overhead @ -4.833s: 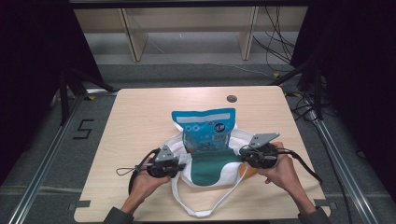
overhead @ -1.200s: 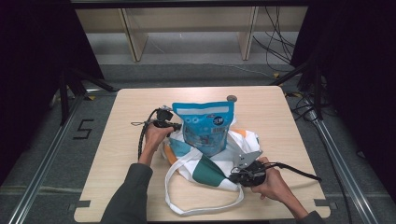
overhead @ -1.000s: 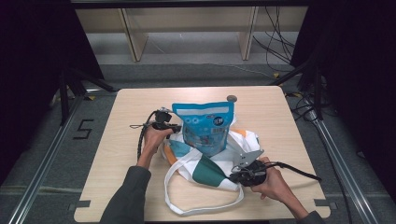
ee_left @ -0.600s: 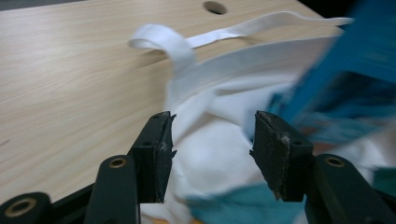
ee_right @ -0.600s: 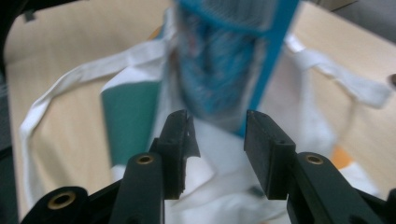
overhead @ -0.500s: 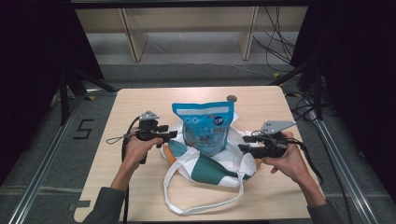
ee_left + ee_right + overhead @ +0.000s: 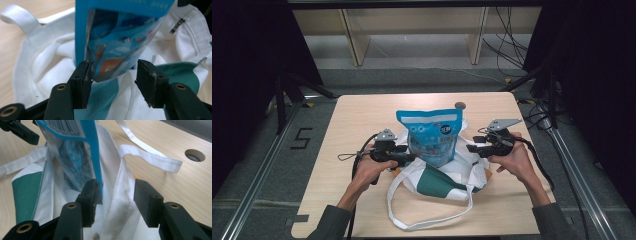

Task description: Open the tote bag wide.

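- High view: blue snack pouch (image 7: 432, 136) upright in white tote bag (image 7: 447, 180); light, crinkly, slippery film.
- Left gripper (image 7: 408, 158) at 9 o'clock, right gripper (image 7: 472, 148) at 3 o'clock: jaws just opened, apart, holding nothing.
- Grip: pouch's stiff top seal.

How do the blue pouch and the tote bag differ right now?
The blue pouch stands upright; the tote bag lies slumped on the table. The pouch is glossy printed blue film; the bag is white cloth with a green panel. The bag spreads wider and has loop handles; the pouch has none. Both sit mid-table, the pouch's base inside the bag's mouth.
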